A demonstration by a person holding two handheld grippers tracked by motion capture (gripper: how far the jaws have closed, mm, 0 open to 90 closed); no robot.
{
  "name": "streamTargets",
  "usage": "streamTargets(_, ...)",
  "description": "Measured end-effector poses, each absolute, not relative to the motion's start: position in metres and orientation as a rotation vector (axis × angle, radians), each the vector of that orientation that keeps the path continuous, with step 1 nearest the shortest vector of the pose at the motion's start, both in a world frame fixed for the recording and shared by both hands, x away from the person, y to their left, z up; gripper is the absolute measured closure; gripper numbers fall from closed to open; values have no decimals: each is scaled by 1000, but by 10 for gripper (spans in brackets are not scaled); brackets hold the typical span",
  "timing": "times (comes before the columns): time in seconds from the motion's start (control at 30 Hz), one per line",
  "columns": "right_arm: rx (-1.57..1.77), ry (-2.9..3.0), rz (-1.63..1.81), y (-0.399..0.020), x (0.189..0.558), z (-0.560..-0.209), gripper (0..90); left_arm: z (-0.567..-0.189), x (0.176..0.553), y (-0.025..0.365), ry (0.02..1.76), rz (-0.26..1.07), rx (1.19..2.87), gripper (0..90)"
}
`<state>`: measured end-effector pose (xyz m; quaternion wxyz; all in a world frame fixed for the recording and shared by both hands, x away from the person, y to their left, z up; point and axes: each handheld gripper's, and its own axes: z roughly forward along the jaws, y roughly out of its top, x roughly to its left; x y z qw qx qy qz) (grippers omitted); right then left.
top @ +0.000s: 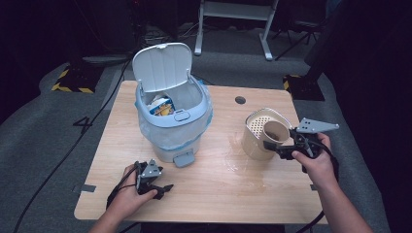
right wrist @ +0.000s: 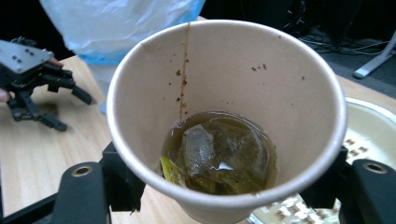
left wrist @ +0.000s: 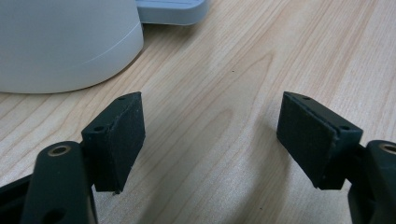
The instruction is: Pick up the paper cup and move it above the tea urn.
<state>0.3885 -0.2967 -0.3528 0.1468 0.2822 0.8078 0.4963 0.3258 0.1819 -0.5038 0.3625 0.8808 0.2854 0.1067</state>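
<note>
The right gripper (top: 281, 145) has its jaws pinching a paper cup (top: 275, 132), one black pad on each side of the cup's wall. In the right gripper view the cup (right wrist: 227, 93) sits right between the two jaws. Inside it lies a wet tea bag (right wrist: 219, 151) in a little brown tea. Brown drips and dark specks run down the inside wall. The cup is tilted a bit toward the left.

The cup is held up at the right side of the table (top: 214, 189), over the near edge of a cream bucket (top: 260, 133). The bucket has a strainer with small holes (top: 259, 124) in its top. A hand (top: 316, 162) holds the right gripper from the near side.

The left gripper (top: 163, 189) has its jaws spread wide, with nothing between them. In the left gripper view bare wood shows between the two black pads (left wrist: 119, 140). This gripper lies low on the table at the near left, held by the other hand (top: 127, 196). It is well apart from the cup.

Just past the left gripper stands a white trash can (top: 171, 116). Its lid (top: 163, 65) is up. A clear bag (top: 194, 128) lines it, and a blue and yellow wrapper (top: 163, 107) lies inside. A grey foot pedal (top: 183, 158) sticks out at the near side of its base.

A small wet patch (top: 238, 167) shines on the table near the bucket.
</note>
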Motion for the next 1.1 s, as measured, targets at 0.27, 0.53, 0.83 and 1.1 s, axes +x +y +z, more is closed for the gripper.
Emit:
streamTargets(0.27, 833, 2305, 1408, -306, 410, -340, 312, -504, 326, 182, 736, 275, 2267, 238)
streamTargets(0.53, 874, 2248, 1381, -320, 436, -340, 312, -504, 326, 182, 736, 276, 2268, 236)
streamTargets(0.83, 920, 2204, 1395, -331, 455, -347, 312, -504, 326, 182, 736, 276, 2268, 236)
streamTargets(1.1, 934, 2207, 1395, -334, 463, -355, 312, -504, 325, 182, 740, 276, 2266, 236)
